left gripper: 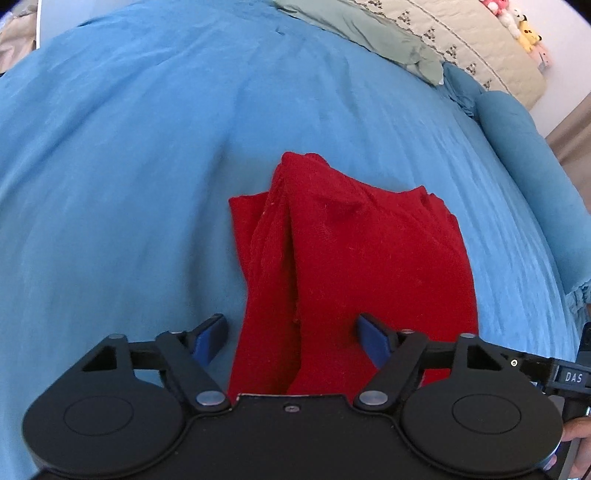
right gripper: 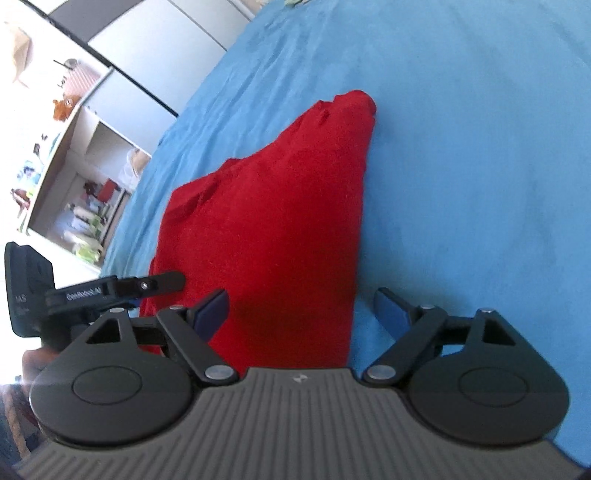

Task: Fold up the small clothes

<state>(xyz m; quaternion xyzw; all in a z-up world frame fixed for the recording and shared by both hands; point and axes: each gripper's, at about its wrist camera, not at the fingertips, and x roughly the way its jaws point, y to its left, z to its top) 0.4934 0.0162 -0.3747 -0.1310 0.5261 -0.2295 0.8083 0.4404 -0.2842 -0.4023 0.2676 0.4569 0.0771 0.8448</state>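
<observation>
So both my grippers were open, nothing pinched in either. Left gripper point(left gripper: 293, 338): blue-padded fingers point(left gripper: 373, 341) spread, the near end of the red cloth point(left gripper: 343, 258) lying in the gap below them; no pad pressed on the fabric that I could see. Right gripper point(right gripper: 301, 314): fingers point(right gripper: 212, 310) spread wider, the cloth's near edge between them, right finger over bare sheet, left finger over red. Whether either fingertip touched the fabric I couldn't tell.

Cloth lay on the blue sheet point(left gripper: 129, 184), folded into layers, with a long crease running away from the left camera and a bunched peak at the far end. From the right wrist it tapered to a point, straight edge on its right side.

Part of the left gripper point(right gripper: 110, 290) showed at the left edge of the right wrist view, beside the cloth.

Further out: a green quilt point(left gripper: 369, 33) and pale patterned blanket point(left gripper: 480, 48) at the head of the bed, plush toys point(left gripper: 524, 26) by the wall. Opposite side, white shelves point(right gripper: 74, 177) with small clutter.
</observation>
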